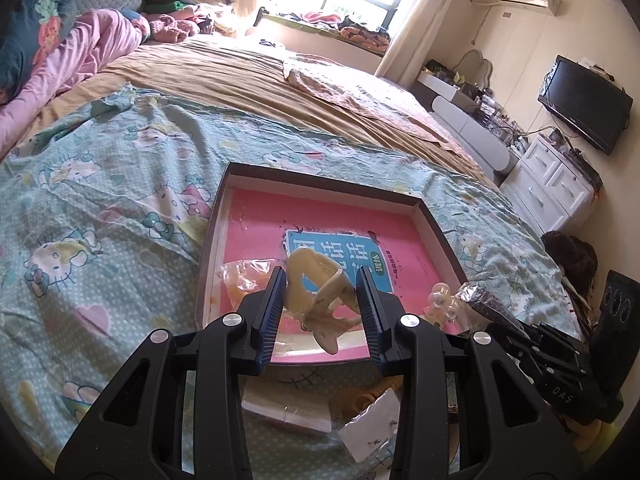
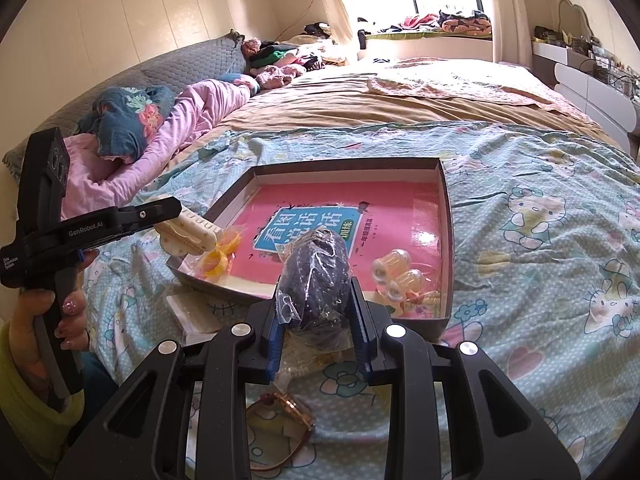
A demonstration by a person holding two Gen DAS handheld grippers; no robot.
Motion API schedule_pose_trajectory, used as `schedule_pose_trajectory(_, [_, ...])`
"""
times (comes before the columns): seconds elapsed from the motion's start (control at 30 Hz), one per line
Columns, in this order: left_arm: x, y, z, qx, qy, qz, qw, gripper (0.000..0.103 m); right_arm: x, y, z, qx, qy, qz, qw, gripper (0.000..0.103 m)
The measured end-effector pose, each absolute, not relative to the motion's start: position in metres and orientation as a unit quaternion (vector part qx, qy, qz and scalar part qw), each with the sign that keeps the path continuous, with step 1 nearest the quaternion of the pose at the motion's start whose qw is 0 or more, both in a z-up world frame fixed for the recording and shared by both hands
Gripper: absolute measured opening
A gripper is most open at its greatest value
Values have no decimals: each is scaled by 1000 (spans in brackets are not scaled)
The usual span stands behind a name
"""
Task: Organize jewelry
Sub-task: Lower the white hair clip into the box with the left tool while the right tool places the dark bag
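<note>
A dark shallow box [image 1: 434, 226] with a pink book as its floor lies on the bed; it also shows in the right wrist view [image 2: 447, 216]. My left gripper [image 1: 322, 300] is shut on a cream hair claw clip [image 1: 320, 292] above the box's near left part; the clip also shows in the right wrist view [image 2: 188, 234]. My right gripper [image 2: 318, 304] is shut on a dark item in a clear plastic bag [image 2: 316, 276] over the box's near edge. A yellow bagged piece [image 2: 218, 258] and clear bead pieces [image 2: 396, 276] lie in the box.
On the Hello Kitty quilt [image 1: 100, 208] in front of the box lie white earring cards [image 1: 372, 430], a small white packet [image 2: 192, 312] and a rose-gold bangle [image 2: 280, 428]. Pillows and pink bedding [image 2: 168, 128] lie at the far left. A dresser and TV [image 1: 584, 104] stand right.
</note>
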State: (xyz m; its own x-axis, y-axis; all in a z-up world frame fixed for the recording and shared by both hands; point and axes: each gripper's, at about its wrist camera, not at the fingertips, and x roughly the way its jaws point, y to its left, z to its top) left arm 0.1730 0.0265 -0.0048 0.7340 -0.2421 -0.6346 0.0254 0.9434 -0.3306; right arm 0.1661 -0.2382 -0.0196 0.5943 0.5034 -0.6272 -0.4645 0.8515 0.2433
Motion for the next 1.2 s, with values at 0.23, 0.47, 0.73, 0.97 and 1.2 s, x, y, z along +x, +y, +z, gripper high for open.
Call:
schedule_pose_trajectory(0.23, [190, 12, -10, -144, 364, -81, 917, 28, 183, -241, -19, 34, 356, 263, 896, 27])
schedule_pose_trajectory(0.47, [205, -3, -22, -135, 378, -95, 911, 28, 200, -242, -21, 38, 356, 255, 898, 27])
schedule_pose_trajectory(0.73, [216, -9, -37, -147, 391, -126, 900, 28, 213, -234, -26, 35, 362, 256, 896, 27])
schedule_pose_trajectory(0.97, [220, -7, -48, -160, 399, -137, 892, 28, 222, -224, -37, 31, 375, 259, 889, 27])
schedule_pose_trajectory(1.2, [222, -4, -54, -165, 404, -138, 889, 25, 228, -214, -47, 25, 387, 260, 884, 27])
